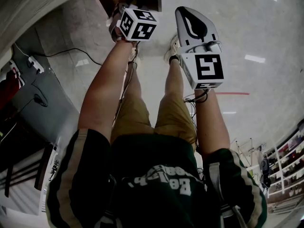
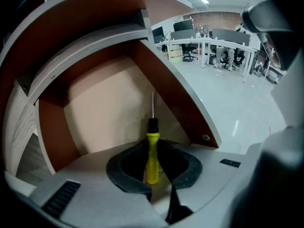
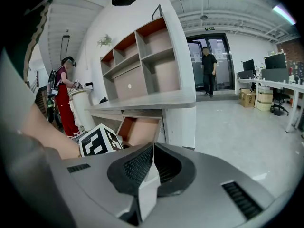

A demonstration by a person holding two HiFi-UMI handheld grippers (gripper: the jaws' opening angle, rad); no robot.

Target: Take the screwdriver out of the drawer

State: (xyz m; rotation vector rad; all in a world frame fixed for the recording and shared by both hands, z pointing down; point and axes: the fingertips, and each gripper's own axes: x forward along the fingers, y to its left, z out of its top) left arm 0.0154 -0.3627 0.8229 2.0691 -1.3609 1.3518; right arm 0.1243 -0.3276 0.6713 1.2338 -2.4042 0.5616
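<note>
The left gripper hangs over the open drawer, pointing steeply down into it. Its jaws stand partly apart, and their dark pads close on the yellow handle of the screwdriver, one on each side. The handle stands upright between the pads. Above it come a black collar and a thin metal shaft whose tip points at the drawer's pale bottom. Whether the tip touches that bottom cannot be told. The drawer's brown side walls rise to the left and right of the tool, so the screwdriver is within the drawer's opening, in the gripper's hold.

In the head view the marker cube of the left gripper sits at the end of the person's outstretched left arm. Just to its right, the right gripper is held apart from the drawer, over the pale floor. Its jaws are pressed together with nothing between them. Its own view looks toward the grey shelf unit and the pulled-out drawer beneath it.
</note>
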